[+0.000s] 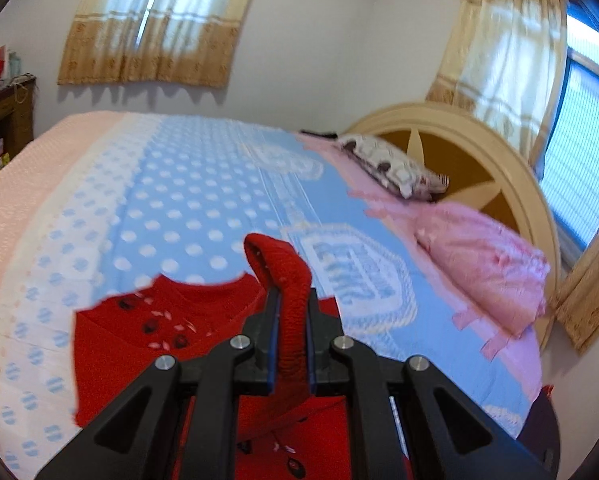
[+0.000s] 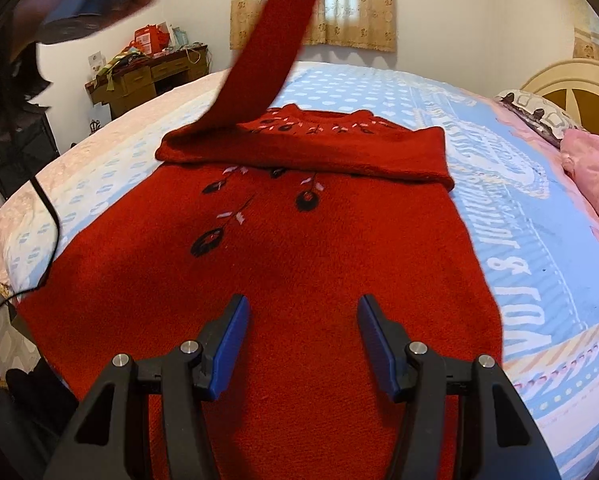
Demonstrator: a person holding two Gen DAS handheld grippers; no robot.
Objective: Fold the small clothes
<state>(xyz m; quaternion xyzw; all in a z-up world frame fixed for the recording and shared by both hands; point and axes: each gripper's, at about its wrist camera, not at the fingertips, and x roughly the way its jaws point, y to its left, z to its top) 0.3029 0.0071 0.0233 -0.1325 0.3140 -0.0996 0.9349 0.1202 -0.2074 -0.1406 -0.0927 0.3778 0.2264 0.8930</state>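
A red knit sweater (image 2: 299, 264) with black and pink flower embroidery lies flat on the bed, its right sleeve (image 2: 379, 152) folded across the chest. My left gripper (image 1: 292, 300) is shut on the cuff of the left sleeve (image 1: 287, 276) and holds it up above the sweater (image 1: 139, 344). In the right wrist view that lifted sleeve (image 2: 267, 60) rises to the top left. My right gripper (image 2: 303, 308) is open and empty, low over the sweater's lower part.
The bed has a blue dotted cover (image 2: 519, 208) with white lettering. A pink pillow (image 1: 483, 264) and a patterned pillow (image 1: 391, 164) lie by the round headboard (image 1: 479, 160). A cluttered wooden desk (image 2: 147, 76) stands by the far wall. A black cable (image 2: 47, 208) hangs at the left.
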